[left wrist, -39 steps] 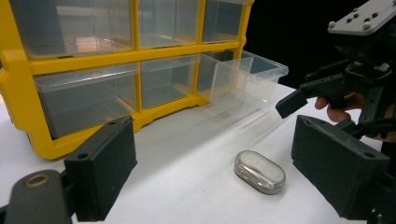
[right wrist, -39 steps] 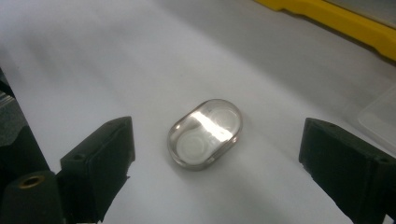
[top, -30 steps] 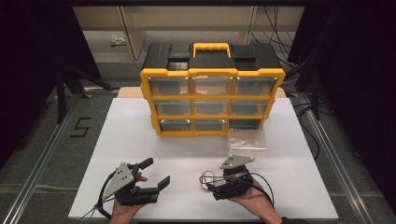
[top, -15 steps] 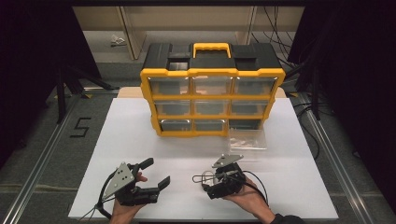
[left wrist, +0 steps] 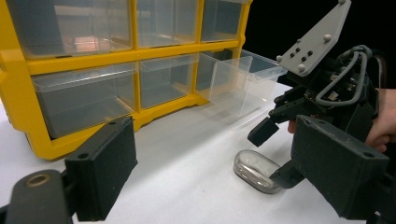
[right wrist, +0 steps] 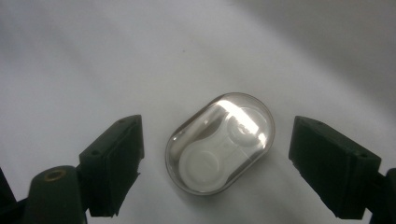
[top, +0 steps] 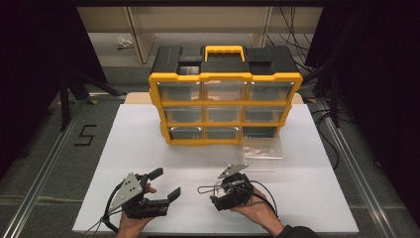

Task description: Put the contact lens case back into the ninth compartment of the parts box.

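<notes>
A small clear oval case (right wrist: 219,142) with white round shapes inside lies flat on the white table. My right gripper (right wrist: 223,163) points down over it. Its jaws have just been closing and stand one on each side of the case, with a gap at both pads (right wrist: 114,161). The left gripper view shows the same case (left wrist: 256,169) between the right gripper's fingertips (left wrist: 261,133). My left gripper (top: 167,182) rests open at the table's front left, with nothing between its jaws. The right gripper (top: 210,194) is at front centre.
A yellow and black organizer (top: 225,106) with clear drawers stands at the back of the white table (top: 322,198). One clear drawer (top: 262,148) has been taken out and sits on the table in front of its lower right corner. Dark floor surrounds the table.
My right gripper has moved left and a little down toward the table. The left gripper has stayed where it was.
</notes>
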### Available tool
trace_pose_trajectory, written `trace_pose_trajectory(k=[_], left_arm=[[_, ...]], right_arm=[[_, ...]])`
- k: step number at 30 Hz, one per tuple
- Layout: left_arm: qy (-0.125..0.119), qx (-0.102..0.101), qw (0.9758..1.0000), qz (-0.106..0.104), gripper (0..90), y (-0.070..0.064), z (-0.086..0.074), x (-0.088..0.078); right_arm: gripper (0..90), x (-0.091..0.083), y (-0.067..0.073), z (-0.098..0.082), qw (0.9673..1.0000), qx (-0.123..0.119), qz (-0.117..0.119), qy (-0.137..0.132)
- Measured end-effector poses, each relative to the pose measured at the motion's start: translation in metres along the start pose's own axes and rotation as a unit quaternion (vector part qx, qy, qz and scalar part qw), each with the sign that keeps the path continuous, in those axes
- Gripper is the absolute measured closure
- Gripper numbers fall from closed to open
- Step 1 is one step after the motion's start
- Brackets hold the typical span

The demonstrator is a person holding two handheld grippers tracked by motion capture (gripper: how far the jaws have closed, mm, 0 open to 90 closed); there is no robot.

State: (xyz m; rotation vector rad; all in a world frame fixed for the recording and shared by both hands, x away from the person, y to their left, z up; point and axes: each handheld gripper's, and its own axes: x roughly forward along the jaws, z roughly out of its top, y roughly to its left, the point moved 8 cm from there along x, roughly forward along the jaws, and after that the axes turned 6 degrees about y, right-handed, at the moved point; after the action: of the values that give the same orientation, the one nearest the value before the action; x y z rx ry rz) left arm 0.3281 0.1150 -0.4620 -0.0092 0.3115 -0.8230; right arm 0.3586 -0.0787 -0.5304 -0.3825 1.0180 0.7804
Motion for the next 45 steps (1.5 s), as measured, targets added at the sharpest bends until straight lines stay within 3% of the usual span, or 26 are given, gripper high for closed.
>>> trace_pose_trajectory(k=[5,23,29,45], left_arm=[[-0.002,-0.001,1.0,0.002,13.8,0.001,0.0,0.0],[-0.003,-0.007,1.0,0.001,13.9,0.002,0.0,0.0],[-0.003,-0.007,1.0,0.0,13.9,0.002,0.0,0.0],[-0.002,-0.004,1.0,-0.002,14.0,0.001,-0.001,0.0]], right_arm=[[20.2,0.006,0.0,-0.002,0.9999,0.006,-0.003,0.009],[29.6,0.017,0.008,0.002,0.9997,-0.012,-0.008,0.018],[36.2,0.018,0.009,0.002,0.9996,-0.015,-0.014,0.017],[38.7,0.017,0.011,-0.002,0.9995,-0.023,-0.017,0.016]])
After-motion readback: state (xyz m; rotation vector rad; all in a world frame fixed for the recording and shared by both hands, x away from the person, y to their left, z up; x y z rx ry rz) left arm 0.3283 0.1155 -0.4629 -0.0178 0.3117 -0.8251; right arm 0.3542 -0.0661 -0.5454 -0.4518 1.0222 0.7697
